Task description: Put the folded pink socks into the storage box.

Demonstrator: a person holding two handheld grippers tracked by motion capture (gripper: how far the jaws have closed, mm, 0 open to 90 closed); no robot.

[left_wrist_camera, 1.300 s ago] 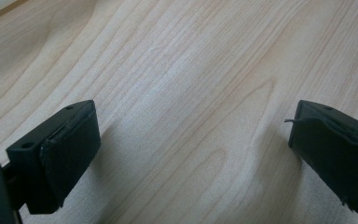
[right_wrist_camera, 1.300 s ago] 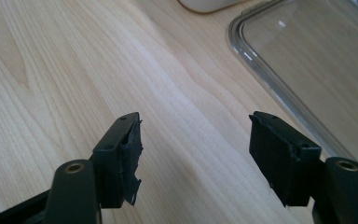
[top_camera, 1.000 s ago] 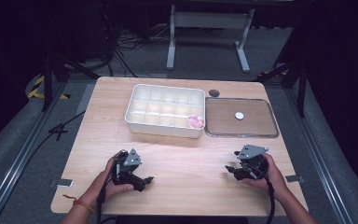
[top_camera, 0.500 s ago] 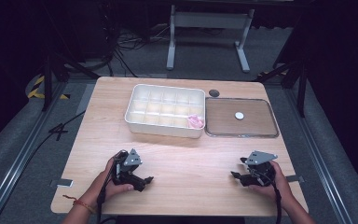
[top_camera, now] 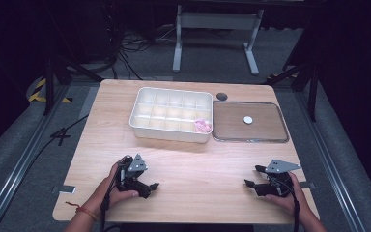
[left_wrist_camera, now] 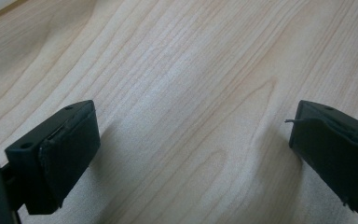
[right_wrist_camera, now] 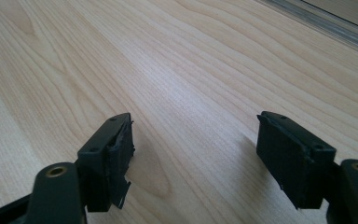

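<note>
Wooden table (top_camera: 188, 159): wide bare strip across the near half, between left gripper (top_camera: 147, 182) and right gripper (top_camera: 252, 176); room to move there in every direction up to the front edge. Left gripper: resting low on the table near the front-left edge, held in the left hand (top_camera: 113, 186), jaws wide apart, nothing between them; in the left gripper view, bare wood grain between the two pads (left_wrist_camera: 70, 158). Right gripper: near the front-right corner, close to the right edge, held in the right hand (top_camera: 290, 198), jaws having just been opening, now at full spread, nothing between them; in the right gripper view, bare wood ahead and a metal rim at the upper right. White compartment tray (top_camera: 171, 113): at the far centre of the table, well apart from both grippers, long side facing the person. Pink item (top_camera: 202, 126): in the near-right corner compartment of the tray. Shallow metal-rimmed tray (top_camera: 270, 133): just beside the compartment tray on its right, far right of the table, directly beyond the right gripper. Small white disc (top_camera: 248, 119): lying on that shallow tray. Small dark round item (top_camera: 221, 96): on the table behind the gap between both trays.
</note>
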